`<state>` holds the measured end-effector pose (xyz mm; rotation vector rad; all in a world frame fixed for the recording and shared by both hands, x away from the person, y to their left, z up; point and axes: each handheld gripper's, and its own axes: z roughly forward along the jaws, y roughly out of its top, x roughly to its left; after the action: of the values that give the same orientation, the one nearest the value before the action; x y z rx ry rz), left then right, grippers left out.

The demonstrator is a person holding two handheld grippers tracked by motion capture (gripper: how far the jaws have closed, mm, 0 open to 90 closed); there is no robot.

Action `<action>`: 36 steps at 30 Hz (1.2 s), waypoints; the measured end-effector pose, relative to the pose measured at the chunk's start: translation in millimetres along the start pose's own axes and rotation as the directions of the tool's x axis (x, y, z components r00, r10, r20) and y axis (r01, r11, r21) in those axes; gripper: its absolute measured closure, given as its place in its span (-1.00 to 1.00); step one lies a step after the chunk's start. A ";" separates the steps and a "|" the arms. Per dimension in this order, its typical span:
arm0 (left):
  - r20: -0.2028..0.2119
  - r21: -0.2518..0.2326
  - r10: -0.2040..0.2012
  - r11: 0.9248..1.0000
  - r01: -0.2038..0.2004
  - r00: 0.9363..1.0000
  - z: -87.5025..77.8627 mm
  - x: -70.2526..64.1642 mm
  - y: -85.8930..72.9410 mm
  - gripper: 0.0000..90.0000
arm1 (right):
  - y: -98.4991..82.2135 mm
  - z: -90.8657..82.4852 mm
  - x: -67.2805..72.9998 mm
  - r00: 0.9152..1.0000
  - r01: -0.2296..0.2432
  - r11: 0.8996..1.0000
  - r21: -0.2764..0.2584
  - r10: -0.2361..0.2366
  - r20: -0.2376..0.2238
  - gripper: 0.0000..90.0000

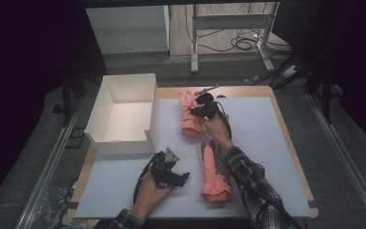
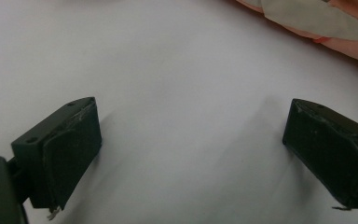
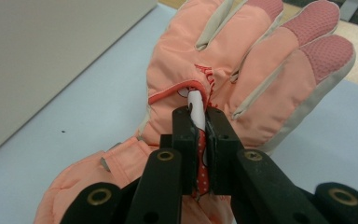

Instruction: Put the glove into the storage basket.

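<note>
No writing can be read anywhere. The left gripper (image 1: 180, 177) rests nearest, jaws spread wide over bare white mat (image 2: 182, 70), nothing between them; a near glove (image 1: 214, 171) lies just beyond its right jaw. Farther off, the right gripper (image 3: 201, 140) is clamped narrowly on a small white-and-red tag (image 3: 196, 107) of the far glove (image 3: 242, 70). Left of those jaws stands the white box (image 1: 124, 114), open mat around.

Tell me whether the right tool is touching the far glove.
Touching: in the right gripper view, the right tool is shut on a tab of the far glove.
</note>
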<state>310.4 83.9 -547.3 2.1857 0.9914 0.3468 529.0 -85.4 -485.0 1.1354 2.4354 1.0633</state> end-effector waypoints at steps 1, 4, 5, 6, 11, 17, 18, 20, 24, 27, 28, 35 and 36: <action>0.000 0.000 0.000 1.000 0.000 1.000 0.0 0.0 0.0 -0.91 | 0.9 -2.1 -0.4 1.000 0.002 1.000 -0.003 -0.002 0.003 0.86; 0.000 0.000 -0.001 1.000 0.001 1.000 0.0 0.0 0.0 -0.91 | 4.0 -9.2 -2.7 1.000 -0.008 1.000 -0.024 0.008 -0.002 0.86; 0.000 0.000 0.000 1.000 0.000 1.000 0.0 0.0 0.0 -0.91 | 4.6 -10.1 -3.2 1.000 -0.005 1.000 -0.026 0.005 -0.004 0.86; 0.000 0.000 -0.001 1.000 0.001 1.000 0.0 0.0 0.0 -0.91 | 5.4 -11.6 -3.5 1.000 -0.005 1.000 -0.025 0.005 -0.008 0.86; 0.000 0.000 -0.001 1.000 0.001 1.000 0.0 0.0 -0.1 -0.91 | 10.0 -24.4 -2.8 1.000 0.003 0.999 -0.040 -0.004 -0.023 0.86; -0.001 0.001 0.001 1.000 -0.001 1.000 -0.1 0.1 -0.1 -0.91 | 13.5 -45.0 0.1 0.999 0.014 0.999 -0.049 -0.016 -0.052 0.86; 0.000 0.002 0.001 1.000 -0.001 1.000 -0.1 0.1 -0.1 -0.91 | 13.5 -48.4 1.1 0.998 0.015 0.999 -0.048 -0.017 -0.058 0.86; -0.001 0.001 0.001 1.000 -0.001 1.000 -0.1 0.1 -0.1 -0.91 | 13.1 -55.1 2.9 0.998 0.021 0.999 -0.048 -0.025 -0.065 0.86; 0.000 0.000 0.001 1.000 -0.001 1.000 0.0 0.1 -0.1 -0.91 | 9.4 -66.9 5.6 0.997 0.029 0.998 -0.046 -0.033 -0.075 0.85; 0.000 0.000 0.001 1.000 -0.001 1.000 0.0 0.1 -0.1 -0.91 | 5.0 -75.4 6.8 0.995 0.036 0.998 -0.043 -0.039 -0.086 0.85; -0.001 0.002 0.001 1.000 -0.001 1.000 -0.1 0.1 -0.1 -0.91 | 3.7 -77.6 7.2 0.995 0.033 0.998 -0.044 -0.037 -0.090 0.85; 0.000 0.000 0.001 1.000 -0.001 1.000 0.0 0.1 -0.1 -0.91 | -11.0 -100.3 11.2 0.992 0.020 0.999 -0.045 -0.026 -0.123 0.85; 0.000 0.000 0.001 1.000 -0.001 1.000 0.0 0.1 -0.1 -0.91 | -13.1 -103.3 11.8 0.991 0.018 0.999 -0.047 -0.024 -0.130 0.85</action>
<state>310.4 84.1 -547.4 2.1861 0.9909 0.3474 462.7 -135.3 -420.9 1.0551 2.5009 1.2164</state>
